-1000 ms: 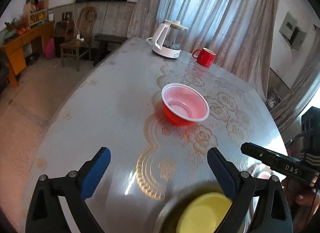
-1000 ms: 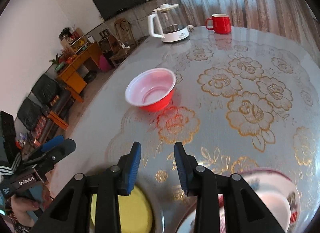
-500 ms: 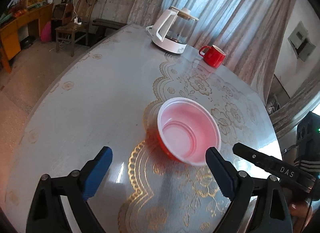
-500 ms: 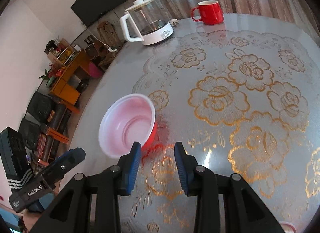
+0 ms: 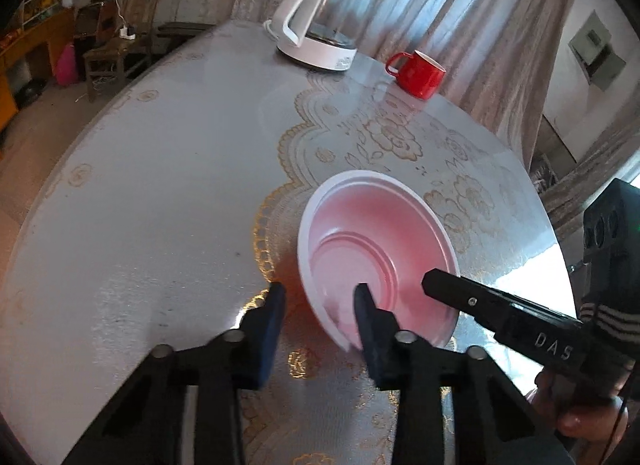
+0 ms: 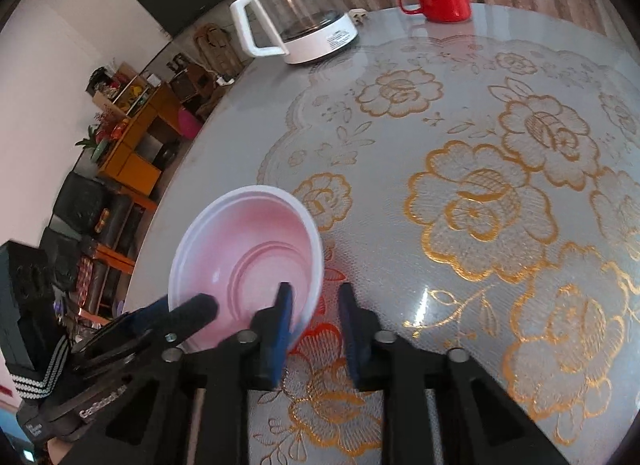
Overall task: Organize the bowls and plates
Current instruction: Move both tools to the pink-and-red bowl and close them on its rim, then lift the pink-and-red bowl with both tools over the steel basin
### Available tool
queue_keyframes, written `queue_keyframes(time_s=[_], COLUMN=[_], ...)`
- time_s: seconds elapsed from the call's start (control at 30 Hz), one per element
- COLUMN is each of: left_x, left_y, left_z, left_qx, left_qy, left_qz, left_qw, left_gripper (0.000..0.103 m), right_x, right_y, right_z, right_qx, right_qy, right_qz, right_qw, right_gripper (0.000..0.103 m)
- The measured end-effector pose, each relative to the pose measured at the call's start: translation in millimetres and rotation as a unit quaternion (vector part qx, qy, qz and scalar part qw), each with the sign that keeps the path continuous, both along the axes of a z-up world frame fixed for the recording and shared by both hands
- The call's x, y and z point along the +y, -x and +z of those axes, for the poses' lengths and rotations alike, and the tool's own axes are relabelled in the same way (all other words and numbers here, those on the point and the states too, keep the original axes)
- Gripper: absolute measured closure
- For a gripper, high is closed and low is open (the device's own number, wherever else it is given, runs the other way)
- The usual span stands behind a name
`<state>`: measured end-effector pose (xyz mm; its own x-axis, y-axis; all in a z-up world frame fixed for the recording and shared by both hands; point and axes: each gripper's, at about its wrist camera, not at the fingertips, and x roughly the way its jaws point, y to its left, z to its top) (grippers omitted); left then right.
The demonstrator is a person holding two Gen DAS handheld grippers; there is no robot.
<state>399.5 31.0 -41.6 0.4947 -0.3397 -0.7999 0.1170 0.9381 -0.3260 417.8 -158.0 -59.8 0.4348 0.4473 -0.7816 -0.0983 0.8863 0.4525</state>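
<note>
Both grippers' fingers, just narrowed, straddle opposite rims of the red bowl [image 5: 372, 257]: left gripper [image 5: 320, 307] on its near-left edge, right gripper [image 6: 314, 311] on its right, whether pressing unclear. The bowl sits near on the floral worktop [image 6: 480, 145]; kettle [image 5: 316, 25] and red mug [image 5: 418, 73] stand far.

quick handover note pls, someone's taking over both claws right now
Left claw: jaws have just been closing, astride the near rim of the red bowl, one finger inside; firm pinch unclear.
Right claw: the same, further along that rim.
Bowl sits upright on the table.
Done: both claws at the bowl. No plates in view.
Left: confirm grip, lift, put it with the other dishes.
</note>
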Motion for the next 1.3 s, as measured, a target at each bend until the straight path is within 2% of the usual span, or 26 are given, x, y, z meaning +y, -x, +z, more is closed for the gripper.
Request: queue_keyframes(time_s=[0.07,0.13,0.37,0.73,1.0,1.3], left_x=[-5.4,-10.2,-10.1,-15.9,-17.2,-16.2], left_y=[1.8,5.8,18.8,51.3,82.1,122.5], left_z=[2.0,3.5,10.0,33.7,52.3,68.7], left_qx=[-0.003,-0.007,-0.014,-0.055,-0.081,-0.101], left_qy=[-0.019,-0.038,-0.037,-0.067,-0.063,-0.042], left_qz=[-0.008,-0.017,-0.020,-0.027,-0.029,-0.032], left_qw=[0.9998,0.9991,0.9990,0.9959,0.9943,0.9935], left_gripper=[0.081,0.082,0.083,0.083,0.083,0.083], right_x=[2.2,3.3,-3.5,-1.8,-6.6,-11.9], right_y=[3.2,5.4,17.6,40.2,65.8,102.8], right_z=[1.8,4.3,12.8,23.3,40.9,64.7], right_qx=[-0.004,-0.007,-0.011,-0.025,-0.045,-0.077], right_qy=[0.005,0.017,0.016,0.017,0.005,0.006], right_qz=[0.006,0.005,0.001,0.001,-0.001,0.003], right_qw=[1.000,1.000,1.000,1.000,0.999,0.997], right_gripper=[0.092,0.094,0.095,0.095,0.095,0.095])
